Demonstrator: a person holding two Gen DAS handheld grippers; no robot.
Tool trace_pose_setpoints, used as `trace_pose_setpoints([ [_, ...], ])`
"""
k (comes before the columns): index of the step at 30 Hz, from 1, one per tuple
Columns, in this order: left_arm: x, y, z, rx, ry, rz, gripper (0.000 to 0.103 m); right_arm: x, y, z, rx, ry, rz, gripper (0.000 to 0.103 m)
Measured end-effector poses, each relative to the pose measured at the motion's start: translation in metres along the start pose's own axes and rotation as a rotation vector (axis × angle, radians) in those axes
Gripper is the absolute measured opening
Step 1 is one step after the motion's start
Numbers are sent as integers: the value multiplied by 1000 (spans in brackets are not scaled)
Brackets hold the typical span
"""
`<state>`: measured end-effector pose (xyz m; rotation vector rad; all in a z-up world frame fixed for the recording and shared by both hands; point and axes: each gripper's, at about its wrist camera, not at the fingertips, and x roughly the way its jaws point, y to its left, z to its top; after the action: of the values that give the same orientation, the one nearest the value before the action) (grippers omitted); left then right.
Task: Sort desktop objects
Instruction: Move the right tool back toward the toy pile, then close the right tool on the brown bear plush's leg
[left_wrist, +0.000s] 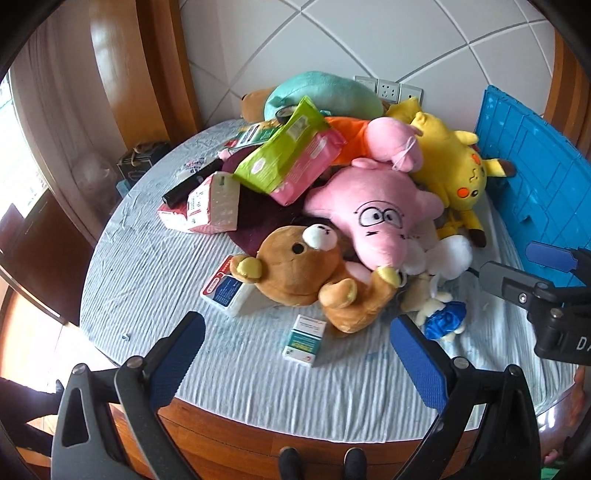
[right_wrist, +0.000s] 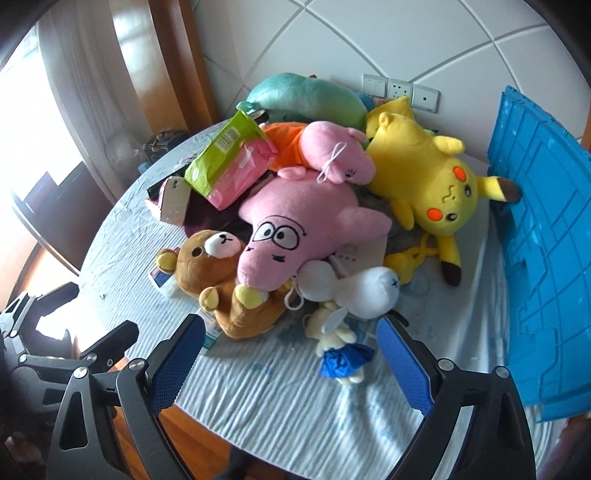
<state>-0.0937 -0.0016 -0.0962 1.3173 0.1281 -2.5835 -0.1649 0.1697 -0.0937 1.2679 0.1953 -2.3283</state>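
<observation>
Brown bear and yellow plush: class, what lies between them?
The big pink plush lies between the brown bear and the yellow plush, seen in both views.

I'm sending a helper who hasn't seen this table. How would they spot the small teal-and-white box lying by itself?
Start at the round table with the pile of plush toys. Find the brown bear at the pile's near edge. On the cloth just in front of its paw lies the small box, white with a teal band, alone and touching nothing, unlike the bigger red-trimmed box tucked against the bear.
</observation>
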Motion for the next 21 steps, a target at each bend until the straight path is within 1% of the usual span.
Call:
trace_pose_setpoints([
  [2, 7, 11, 5, 18, 4, -11, 102, 6, 5, 2, 19, 3, -5, 94],
  [5, 17, 27, 13, 52, 8, -29, 102, 16, 14, 7, 65, 4, -19, 88],
  [9, 41, 47, 24, 108, 27, -66, 102, 33, 28, 11, 127, 9, -40, 88],
  [10, 49, 49, 25, 131, 33, -76, 102, 38, 31, 10, 148, 11, -47, 86],
  [11, 56, 51, 25, 150, 37, -83, 102, 43, 32, 8, 167, 14, -53, 81],
  [12, 64, 52, 25, 167, 43, -91, 102, 48, 33, 6, 187, 17, -58, 78],
  [15, 86, 54, 25, 191, 69, -118, 102, 68, 31, -8, 256, 44, -75, 78],
  [18, 103, 53, 24, 205, 86, -150, 102, 85, 29, -19, 290, 81, -87, 78],
  [21, 116, 52, 24, 221, 91, -165, 102, 92, 27, -21, 312, 75, -96, 78],
])
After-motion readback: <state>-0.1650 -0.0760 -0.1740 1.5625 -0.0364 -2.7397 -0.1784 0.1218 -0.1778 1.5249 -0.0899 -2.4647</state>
